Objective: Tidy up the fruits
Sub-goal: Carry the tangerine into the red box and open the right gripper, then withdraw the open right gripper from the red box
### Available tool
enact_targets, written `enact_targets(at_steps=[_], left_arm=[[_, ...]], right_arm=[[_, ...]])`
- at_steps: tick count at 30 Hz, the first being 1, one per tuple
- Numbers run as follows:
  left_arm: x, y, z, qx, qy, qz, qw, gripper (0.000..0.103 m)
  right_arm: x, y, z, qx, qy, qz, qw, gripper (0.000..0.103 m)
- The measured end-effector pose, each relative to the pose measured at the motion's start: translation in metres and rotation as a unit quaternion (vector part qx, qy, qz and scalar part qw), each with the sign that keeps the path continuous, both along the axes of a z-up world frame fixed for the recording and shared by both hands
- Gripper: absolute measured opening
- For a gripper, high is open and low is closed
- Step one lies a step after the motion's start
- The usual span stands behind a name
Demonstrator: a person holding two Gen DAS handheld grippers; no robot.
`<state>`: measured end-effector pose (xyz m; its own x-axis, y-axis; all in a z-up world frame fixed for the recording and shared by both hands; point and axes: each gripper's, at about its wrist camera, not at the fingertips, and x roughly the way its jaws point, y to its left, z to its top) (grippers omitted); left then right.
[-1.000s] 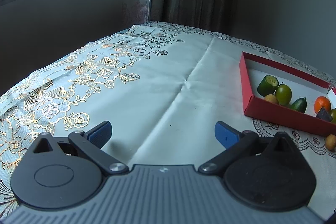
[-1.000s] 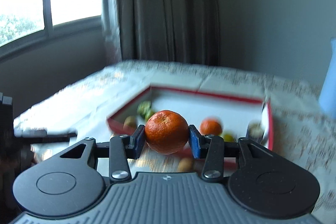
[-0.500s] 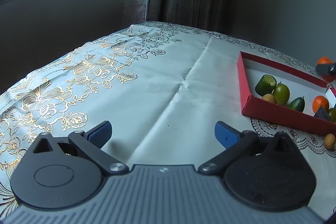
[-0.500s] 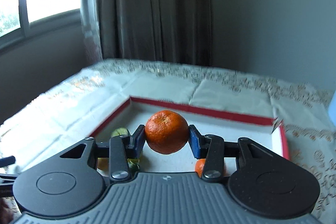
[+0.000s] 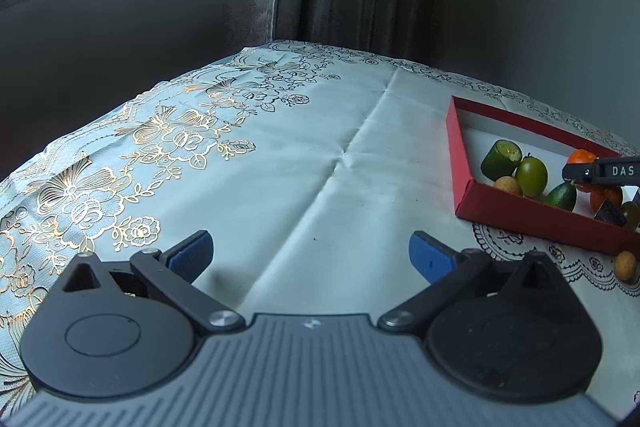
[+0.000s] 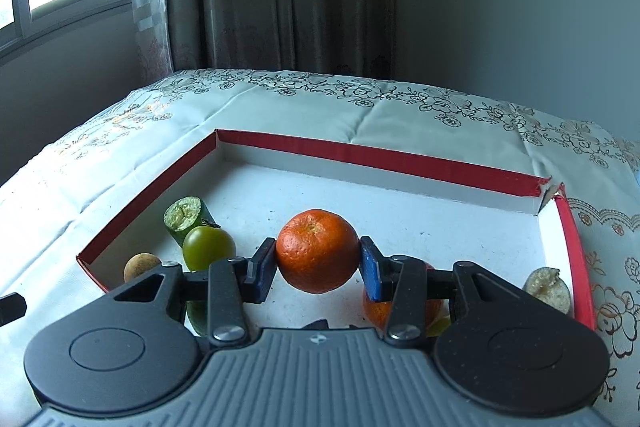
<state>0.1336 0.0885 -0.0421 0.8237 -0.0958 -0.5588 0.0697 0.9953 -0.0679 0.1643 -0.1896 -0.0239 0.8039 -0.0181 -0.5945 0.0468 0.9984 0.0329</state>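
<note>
Between tool (image 6: 319, 263) pads — orange (image 6: 317, 250).

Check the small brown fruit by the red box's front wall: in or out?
Out. The small brown fruit lies on the tablecloth just outside the red box, in front of its near wall.
</note>
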Motion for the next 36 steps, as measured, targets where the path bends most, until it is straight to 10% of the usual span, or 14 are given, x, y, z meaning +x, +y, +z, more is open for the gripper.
enact_targets(at_steps=[17, 36], left_arm=[[0.000, 0.002, -0.001, 0.001, 0.002, 0.003, 1.0000, 0.103], [0.002, 0.002, -0.002, 0.009, 0.012, 0.017, 0.9997, 0.103]], right_arm=[[-0.011, -0.005, 0.012, 0.021, -0.011, -0.006, 1.000, 0.046], [-0.171, -0.094, 0.002, 0.022, -0.073, -0.096, 0.992, 0.075]])
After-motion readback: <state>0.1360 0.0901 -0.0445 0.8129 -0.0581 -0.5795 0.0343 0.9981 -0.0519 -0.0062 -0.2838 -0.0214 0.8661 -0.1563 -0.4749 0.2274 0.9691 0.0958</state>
